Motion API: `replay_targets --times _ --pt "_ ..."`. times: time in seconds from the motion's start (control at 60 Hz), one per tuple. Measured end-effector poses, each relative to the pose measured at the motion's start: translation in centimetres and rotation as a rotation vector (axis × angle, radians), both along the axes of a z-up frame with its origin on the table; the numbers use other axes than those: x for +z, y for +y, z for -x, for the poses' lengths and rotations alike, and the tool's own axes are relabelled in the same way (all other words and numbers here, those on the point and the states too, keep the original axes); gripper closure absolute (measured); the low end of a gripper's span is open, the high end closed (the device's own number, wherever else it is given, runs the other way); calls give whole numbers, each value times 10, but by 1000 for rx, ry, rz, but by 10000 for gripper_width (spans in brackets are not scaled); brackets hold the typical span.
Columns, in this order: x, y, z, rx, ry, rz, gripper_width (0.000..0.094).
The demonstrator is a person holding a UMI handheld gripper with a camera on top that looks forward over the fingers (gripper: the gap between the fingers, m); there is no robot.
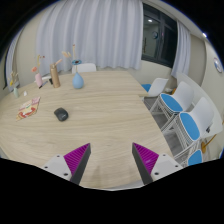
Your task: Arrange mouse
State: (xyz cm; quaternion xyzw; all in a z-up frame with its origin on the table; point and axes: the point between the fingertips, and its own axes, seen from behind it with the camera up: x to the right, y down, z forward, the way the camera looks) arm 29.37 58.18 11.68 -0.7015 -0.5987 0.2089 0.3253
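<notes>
A small dark mouse (pixel 61 114) lies on the light wooden table (pixel 100 120), well beyond my fingers and off to the left of them. My gripper (pixel 112 160) is open and empty, held above the table's near part. Its two fingers (pixel 76 158) with magenta pads stand wide apart, with only bare tabletop between them.
At the table's far left stand a blue bottle (pixel 78 79), a brown bottle (pixel 55 75), a pink item (pixel 38 78) and a flat card (pixel 28 106). Blue and white chairs (pixel 185 118) line the right side. White curtains (pixel 100 35) hang behind.
</notes>
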Motion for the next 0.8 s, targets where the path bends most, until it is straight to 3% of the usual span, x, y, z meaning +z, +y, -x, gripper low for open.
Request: replay_targets --times 0.367,0.717,0.8 --pt "0 -9 13 21 8 -11 77" --pt "-3 -111 13 67 33 35 77" --pt "-8 -130 12 80 33 12 77"
